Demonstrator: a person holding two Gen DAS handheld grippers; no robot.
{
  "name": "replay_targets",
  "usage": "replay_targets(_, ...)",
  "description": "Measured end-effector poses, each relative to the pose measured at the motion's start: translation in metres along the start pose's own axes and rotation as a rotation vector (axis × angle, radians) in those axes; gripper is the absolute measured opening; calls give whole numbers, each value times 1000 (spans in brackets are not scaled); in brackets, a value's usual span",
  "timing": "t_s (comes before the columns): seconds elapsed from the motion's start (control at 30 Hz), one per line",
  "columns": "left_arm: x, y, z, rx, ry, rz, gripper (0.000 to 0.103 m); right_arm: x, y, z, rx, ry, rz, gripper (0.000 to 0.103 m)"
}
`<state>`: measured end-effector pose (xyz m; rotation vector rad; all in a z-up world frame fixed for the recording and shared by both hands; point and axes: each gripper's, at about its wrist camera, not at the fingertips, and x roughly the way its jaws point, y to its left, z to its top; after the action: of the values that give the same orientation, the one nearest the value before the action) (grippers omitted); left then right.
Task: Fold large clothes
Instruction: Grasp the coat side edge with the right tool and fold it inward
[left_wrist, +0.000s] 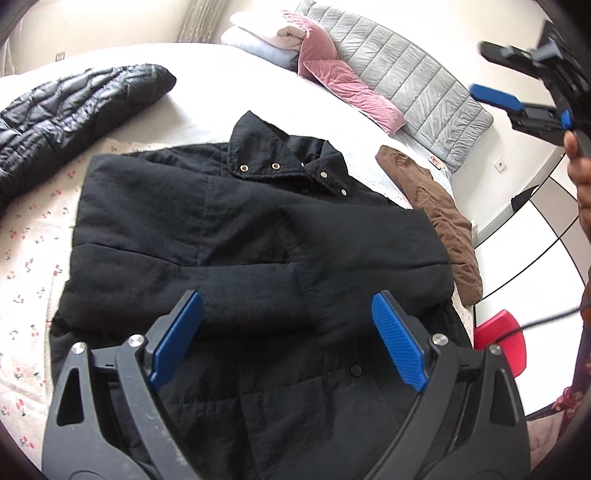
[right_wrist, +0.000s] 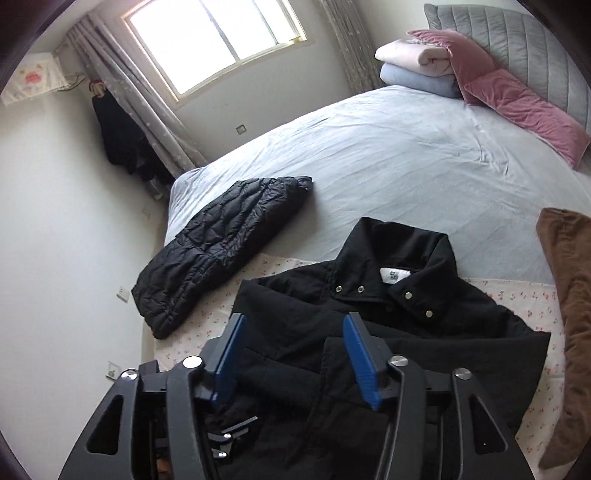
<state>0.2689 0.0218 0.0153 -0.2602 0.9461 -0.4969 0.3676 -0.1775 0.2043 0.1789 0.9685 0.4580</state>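
A large black jacket (left_wrist: 229, 236) lies flat on the bed, collar with metal snaps pointing away, both sleeves folded across its front. It also shows in the right wrist view (right_wrist: 424, 339). My left gripper (left_wrist: 288, 306) is open and empty, hovering just above the jacket's lower half. My right gripper (right_wrist: 291, 332) is open and empty, held above the jacket's lower left part. The right gripper also shows in the left wrist view (left_wrist: 513, 92), raised at the far right.
A black puffer coat (right_wrist: 221, 243) lies folded on the bed to the left. A brown garment (left_wrist: 439, 218) lies to the right of the jacket. Pink pillows (left_wrist: 343, 81) and folded blankets (right_wrist: 417, 66) sit by the grey headboard. A red stool (left_wrist: 502, 339) stands beside the bed.
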Motion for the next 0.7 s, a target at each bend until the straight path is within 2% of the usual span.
replay_targets(0.1, 29, 0, 8, -23, 46, -29, 93, 3, -33, -19, 10, 14, -56, 58)
replay_targets(0.17, 56, -2, 13, -54, 105, -43, 91, 7, -54, -37, 27, 33, -77, 58)
replay_targets(0.23, 88, -7, 14, -96, 187, -83, 84, 4, -71, -57, 37, 34, -94, 59)
replay_targets(0.3, 113, -14, 12, -120, 239, -85, 79, 2, -86, -82, 53, 15, -128, 59)
replay_targets(0.37, 123, -27, 9, -106, 235, -57, 45, 1, -96, -108, 64, -3, -174, 59)
replay_targets(0.4, 122, -34, 9, -83, 214, -22, 24, 2, -100, -122, 69, -11, -201, 59)
replay_targets(0.43, 115, -40, 10, -61, 168, -1, 15, 3, -103, -138, 78, -21, -220, 59)
replay_targets(0.53, 90, -51, 15, -20, 57, 43, 12, 16, -109, -176, 114, -19, -228, 59)
replay_targets(0.6, 78, -55, 19, 33, 5, 131, 13, 25, -111, -194, 141, -14, -212, 59)
replay_targets(0.63, 77, -55, 20, 61, -5, 188, 19, 29, -112, -200, 147, -16, -203, 59)
replay_targets(0.7, 77, -52, 20, 107, 4, 294, 25, 35, -114, -209, 146, -32, -193, 60)
